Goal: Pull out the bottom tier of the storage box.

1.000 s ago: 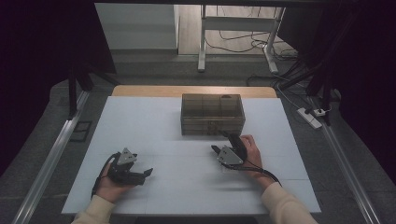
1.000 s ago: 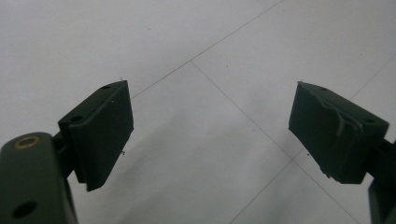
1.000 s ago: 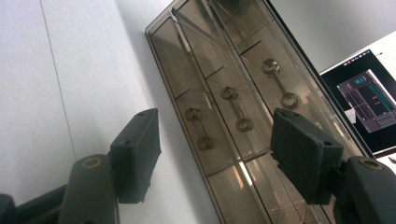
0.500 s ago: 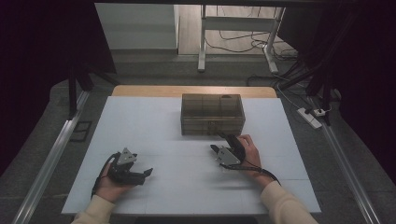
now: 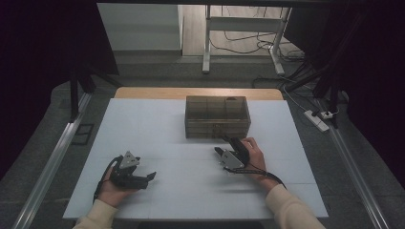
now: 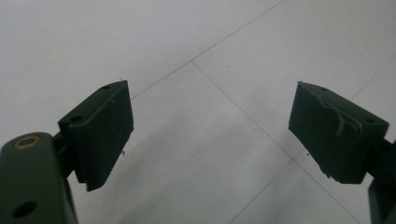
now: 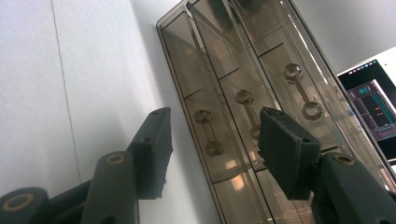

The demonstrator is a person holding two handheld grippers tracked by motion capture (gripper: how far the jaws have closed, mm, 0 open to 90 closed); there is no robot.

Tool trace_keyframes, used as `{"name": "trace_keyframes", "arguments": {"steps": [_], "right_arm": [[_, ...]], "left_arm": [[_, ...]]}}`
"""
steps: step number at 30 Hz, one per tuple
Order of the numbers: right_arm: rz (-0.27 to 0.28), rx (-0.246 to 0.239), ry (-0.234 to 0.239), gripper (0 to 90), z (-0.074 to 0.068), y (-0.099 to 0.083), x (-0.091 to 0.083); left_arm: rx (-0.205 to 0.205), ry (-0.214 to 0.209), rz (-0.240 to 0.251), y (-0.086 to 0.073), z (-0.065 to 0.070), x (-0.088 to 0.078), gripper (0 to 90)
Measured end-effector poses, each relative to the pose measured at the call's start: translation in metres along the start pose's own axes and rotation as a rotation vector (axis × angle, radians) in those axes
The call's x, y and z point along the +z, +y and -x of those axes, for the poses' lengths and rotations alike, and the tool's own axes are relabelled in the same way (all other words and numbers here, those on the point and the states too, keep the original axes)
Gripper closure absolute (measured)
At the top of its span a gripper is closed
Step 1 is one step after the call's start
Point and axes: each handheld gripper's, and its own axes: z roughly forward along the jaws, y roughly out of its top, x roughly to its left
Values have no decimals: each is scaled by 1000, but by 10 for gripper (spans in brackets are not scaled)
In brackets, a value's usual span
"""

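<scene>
Sitting on the desk (image 5: 143, 124): smoky drawer box (image 5: 217, 117), toward the far edge, its drawer fronts facing the person for reach.
Right gripper (image 5: 222, 146): just before the box front; fingers (image 7: 154, 149) apart, just been closing, perhaps lining up on a drawer handle (image 7: 208, 131).
Left gripper (image 5: 148, 176): well left of the box, fingers (image 6: 100, 130) wide apart, idle.
</scene>
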Motion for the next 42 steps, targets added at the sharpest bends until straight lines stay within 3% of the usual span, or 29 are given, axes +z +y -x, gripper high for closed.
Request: {"name": "trace_keyframes", "arguments": {"steps": [11,42], "right_arm": [[-2,14,1,489,1,-3,2],[-2,-17,15,579,1,-4,10]], "left_arm": [[-1,-1,2,0,0,0,141],[3,4,1,0,0,0,140]]}}
